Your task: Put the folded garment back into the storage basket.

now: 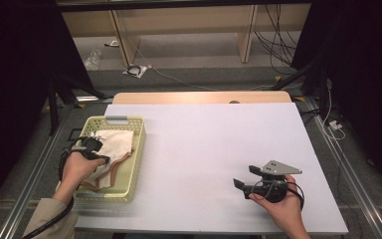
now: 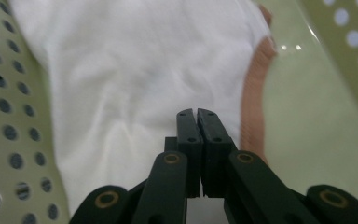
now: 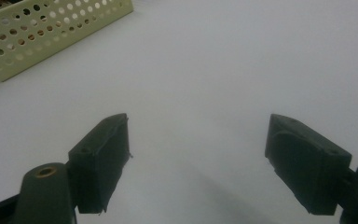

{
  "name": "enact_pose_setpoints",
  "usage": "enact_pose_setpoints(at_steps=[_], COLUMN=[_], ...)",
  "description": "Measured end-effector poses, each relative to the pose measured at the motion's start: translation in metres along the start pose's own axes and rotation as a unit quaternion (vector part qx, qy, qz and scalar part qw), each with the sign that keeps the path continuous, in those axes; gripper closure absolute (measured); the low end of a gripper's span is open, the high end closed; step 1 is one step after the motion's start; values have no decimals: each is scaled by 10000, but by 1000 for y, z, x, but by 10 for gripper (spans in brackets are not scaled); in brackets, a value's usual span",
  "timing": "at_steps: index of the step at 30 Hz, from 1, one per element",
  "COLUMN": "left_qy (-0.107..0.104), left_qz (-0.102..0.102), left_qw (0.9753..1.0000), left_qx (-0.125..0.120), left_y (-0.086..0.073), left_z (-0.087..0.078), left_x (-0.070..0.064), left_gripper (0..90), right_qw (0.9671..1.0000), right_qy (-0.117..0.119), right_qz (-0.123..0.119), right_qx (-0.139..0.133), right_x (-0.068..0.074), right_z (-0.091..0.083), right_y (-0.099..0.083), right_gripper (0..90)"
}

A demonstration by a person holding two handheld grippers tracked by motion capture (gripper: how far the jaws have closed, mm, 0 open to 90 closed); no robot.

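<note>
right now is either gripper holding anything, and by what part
The left gripper is shut over the white cloth in the yellow basket; whether fabric is pinched between its jaws cannot be told. The right gripper is open over the table, holding nothing.

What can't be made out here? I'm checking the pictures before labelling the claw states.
- Whether the left claw pinches the white cloth: in the left gripper view the jaws meet, but the tips hide any fabric between them; in the high view the hand covers it.
- The cloth's near end: the same hand hides it in the high view.
- The yellow basket: cut off by the right gripper view's edge.
</note>
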State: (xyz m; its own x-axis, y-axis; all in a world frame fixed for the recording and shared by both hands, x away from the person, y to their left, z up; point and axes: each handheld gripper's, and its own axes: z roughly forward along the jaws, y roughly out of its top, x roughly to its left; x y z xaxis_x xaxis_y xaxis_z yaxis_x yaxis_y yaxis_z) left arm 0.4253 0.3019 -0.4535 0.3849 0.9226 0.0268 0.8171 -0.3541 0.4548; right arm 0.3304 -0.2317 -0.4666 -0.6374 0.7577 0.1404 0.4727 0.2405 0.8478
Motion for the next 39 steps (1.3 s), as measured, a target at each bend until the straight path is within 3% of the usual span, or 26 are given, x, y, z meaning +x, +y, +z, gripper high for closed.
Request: enact_pose_setpoints(at_steps=[11,25,32,39], left_qy=[-140,-291,-236,-190], left_qz=[155,82,47,-8], left_qw=[9995,9993,9997,9982], left_qx=[245,226,7,-573], left_y=[0,1,2,4], left_z=[9,9,4,-6], left_x=[-6,-3,-1,3], left_gripper=[893,886,847,780], right_qw=[10000,10000,10000,10000], right_qy=[3,4,0,-3], right_qz=[-6,-8,-3,-13], right_qx=[12,9,3,1], right_x=[0,0,0,0], right_z=[1,1,0,0], right_y=[0,0,0,0], right_gripper=[225,225,225,224])
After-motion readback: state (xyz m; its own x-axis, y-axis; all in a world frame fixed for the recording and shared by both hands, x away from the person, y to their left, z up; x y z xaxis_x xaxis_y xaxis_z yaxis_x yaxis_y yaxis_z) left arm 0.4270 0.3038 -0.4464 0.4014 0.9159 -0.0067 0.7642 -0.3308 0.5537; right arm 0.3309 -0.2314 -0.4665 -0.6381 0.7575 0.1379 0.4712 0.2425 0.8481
